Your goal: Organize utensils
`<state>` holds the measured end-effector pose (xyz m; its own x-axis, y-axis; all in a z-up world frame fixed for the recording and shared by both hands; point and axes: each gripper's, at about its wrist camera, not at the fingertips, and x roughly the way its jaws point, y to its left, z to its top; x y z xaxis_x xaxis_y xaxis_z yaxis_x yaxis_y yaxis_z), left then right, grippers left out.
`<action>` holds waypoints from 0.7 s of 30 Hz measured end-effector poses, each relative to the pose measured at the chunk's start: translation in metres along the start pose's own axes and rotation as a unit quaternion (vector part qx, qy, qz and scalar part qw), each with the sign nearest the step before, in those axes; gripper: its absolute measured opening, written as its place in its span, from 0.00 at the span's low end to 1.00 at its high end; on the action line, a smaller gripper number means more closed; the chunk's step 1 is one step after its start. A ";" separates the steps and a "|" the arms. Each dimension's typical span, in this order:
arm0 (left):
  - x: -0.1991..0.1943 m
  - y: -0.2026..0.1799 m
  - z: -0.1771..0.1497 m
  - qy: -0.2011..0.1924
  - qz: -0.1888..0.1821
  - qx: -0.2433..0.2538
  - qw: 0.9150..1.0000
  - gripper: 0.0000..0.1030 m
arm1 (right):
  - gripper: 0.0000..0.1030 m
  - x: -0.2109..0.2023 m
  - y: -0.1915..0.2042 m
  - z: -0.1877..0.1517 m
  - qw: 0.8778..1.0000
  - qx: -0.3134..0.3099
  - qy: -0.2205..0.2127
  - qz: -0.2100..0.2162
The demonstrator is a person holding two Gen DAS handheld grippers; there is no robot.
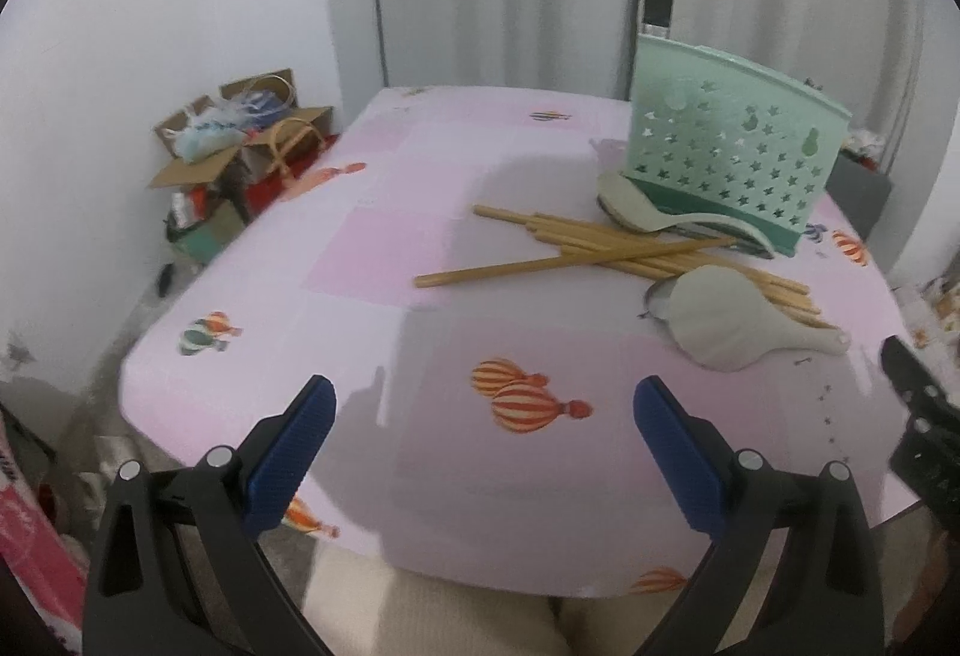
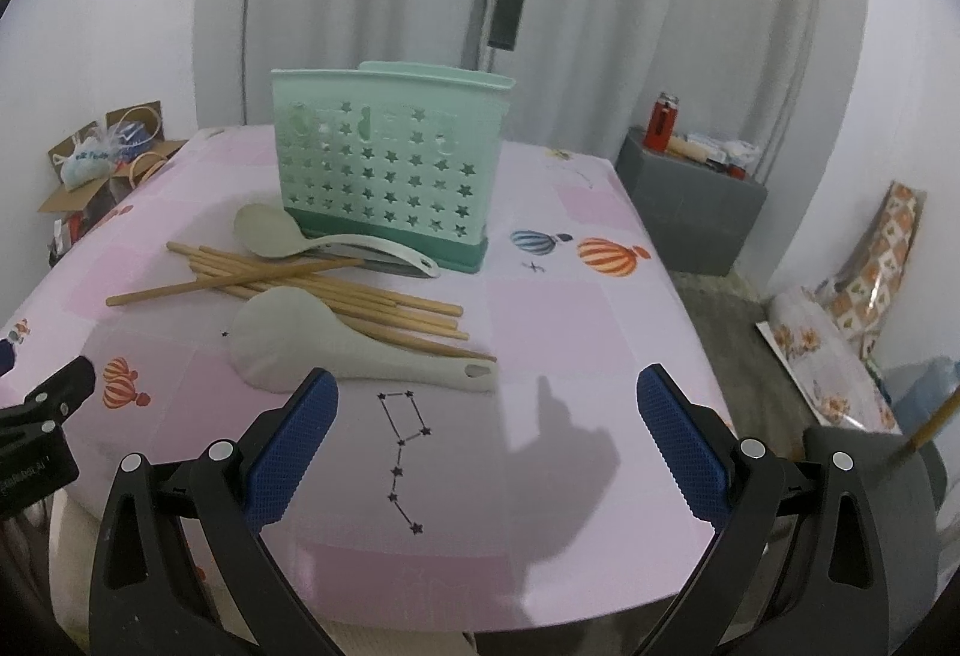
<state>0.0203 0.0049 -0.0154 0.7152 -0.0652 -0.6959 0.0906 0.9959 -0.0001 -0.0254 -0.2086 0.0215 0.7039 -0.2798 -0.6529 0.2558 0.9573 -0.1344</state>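
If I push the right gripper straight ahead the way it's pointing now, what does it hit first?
Probably the handle of the near grey rice paddle, which lies across the line just ahead of the open right gripper. Behind it come the bamboo chopsticks, then the green utensil holder. Gripper height is unclear, so it might pass above.

Standing upright toward the far side of the pink balloon-print tabletop (image 2: 570, 320): a mint-green plastic utensil holder (image 2: 384, 164) pierced with star-shaped holes, set on a darker green base. Lying at its foot, touching the base: a pale grey plastic serving spoon (image 2: 282, 236), bowl up, handle trailing right. Sprawled just in front: a loose bundle of light wooden chopsticks (image 2: 336, 296), most roughly parallel, one crossing the rest at an angle and jutting left. Resting nearest the camera, on the chopsticks' ends: a second, larger pale grey spoon (image 2: 288, 350), bowl down, its holed handle pointing right.
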 end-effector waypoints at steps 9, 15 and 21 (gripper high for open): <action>0.013 0.005 0.011 -0.013 -0.092 -0.055 0.994 0.95 | 0.92 0.029 0.002 -0.003 0.997 -0.023 0.013 0.068; 0.022 0.002 0.013 -0.012 -0.146 -0.068 0.987 0.95 | 0.92 0.044 0.004 -0.001 0.994 -0.043 0.020 0.099; 0.021 -0.008 0.018 -0.028 -0.202 -0.036 0.978 0.95 | 0.92 0.047 -0.006 0.004 0.995 -0.034 0.015 0.098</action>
<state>0.0466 -0.0053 -0.0172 0.6680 -0.4566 -0.5876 0.3274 0.8894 -0.3189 0.0087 -0.2281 -0.0050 0.7150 -0.0866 -0.6938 0.0700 0.9962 -0.0523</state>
